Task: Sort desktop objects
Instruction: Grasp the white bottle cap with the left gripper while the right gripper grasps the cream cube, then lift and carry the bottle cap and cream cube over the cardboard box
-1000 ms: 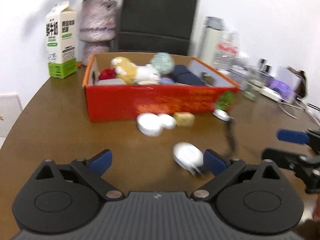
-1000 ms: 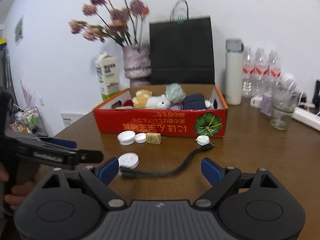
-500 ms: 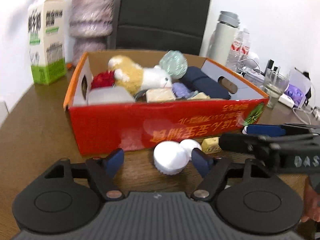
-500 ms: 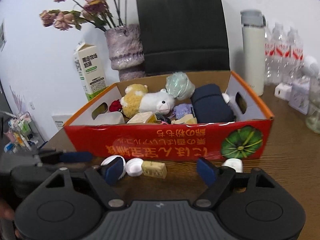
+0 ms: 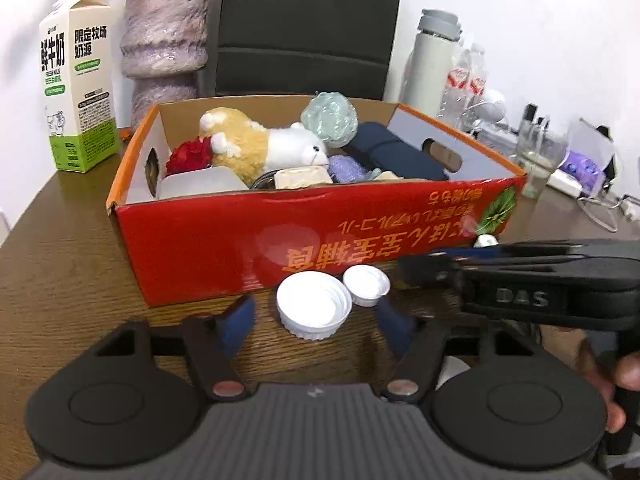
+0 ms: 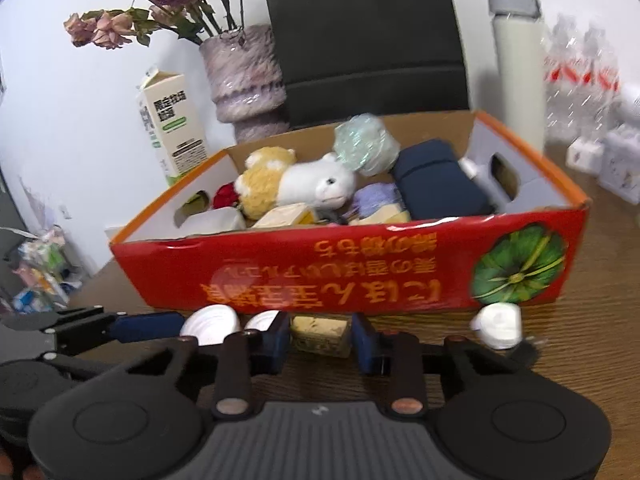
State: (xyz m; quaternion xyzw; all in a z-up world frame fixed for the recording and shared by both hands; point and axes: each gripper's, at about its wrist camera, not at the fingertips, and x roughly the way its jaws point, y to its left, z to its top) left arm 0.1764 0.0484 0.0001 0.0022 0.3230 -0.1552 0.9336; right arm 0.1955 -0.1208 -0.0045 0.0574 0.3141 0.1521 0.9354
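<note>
Both grippers closing in front of the red box (image 5: pixel 248 248) — left gripper (image 5: pixel 316 322) narrowing around the large white cap (image 5: pixel 314 310), pads not yet touching; right gripper (image 6: pixel 320 340) flanking the tan block (image 6: pixel 320 334), contact unclear

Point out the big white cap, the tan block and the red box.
big white cap (image 5: pixel 314 311): left wrist view, middle of its hollow inside.
tan block (image 6: pixel 321 334): right wrist view, front face, between the blue pads.
red box (image 6: pixel 360 276): right wrist view, printed front wall.
</note>
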